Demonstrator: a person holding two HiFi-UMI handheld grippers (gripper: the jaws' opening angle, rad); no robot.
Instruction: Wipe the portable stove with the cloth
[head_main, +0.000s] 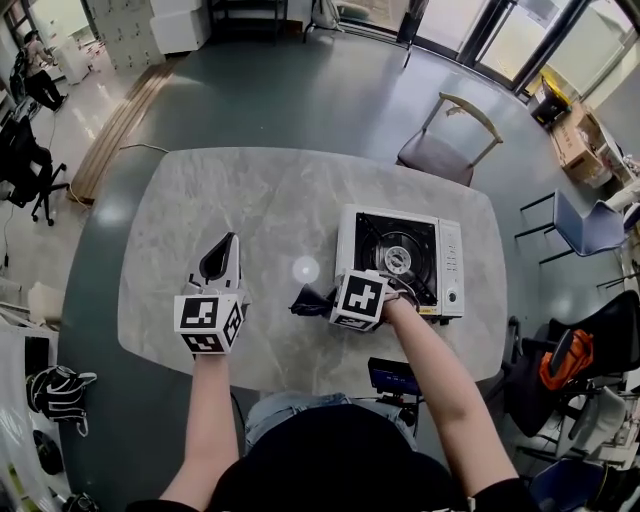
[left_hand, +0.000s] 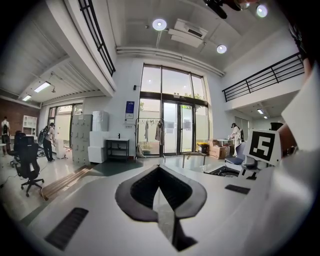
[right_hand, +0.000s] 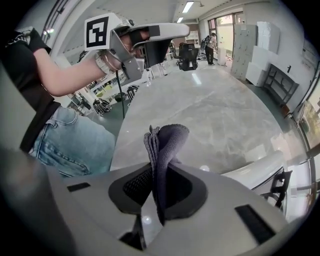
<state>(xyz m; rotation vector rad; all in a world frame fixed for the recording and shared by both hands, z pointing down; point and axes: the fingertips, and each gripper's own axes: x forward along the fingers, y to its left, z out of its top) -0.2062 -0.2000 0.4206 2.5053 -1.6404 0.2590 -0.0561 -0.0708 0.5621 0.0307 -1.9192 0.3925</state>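
– Cloth (right_hand: 164, 145) status, pls?
– Pinched in the right gripper (right_hand: 159, 200). Jaws are closed tight on a fold, w/ the rest sticking up betw. them. It's just left of the portable stove (head_main: 400, 262), by the near-left corner, not touching it, and looks clear of the table (head_main: 250, 200).
– And the other one?
– Left gripper (head_main: 222, 258) sits well left of the stove, above the tabletop. Jaws are pressed together w/ nothing in them. Idle, I'd say.
– So where are we on the job?
– Pick-up looks done, imo. The cloth isn't on the stove yet, so the whole top looks left to wipe. Can't tell from here if there's any dirt; the casing reads white, clean-ish.
– Next?
– Prob. swing right, over the stove, press down and start rubbing.
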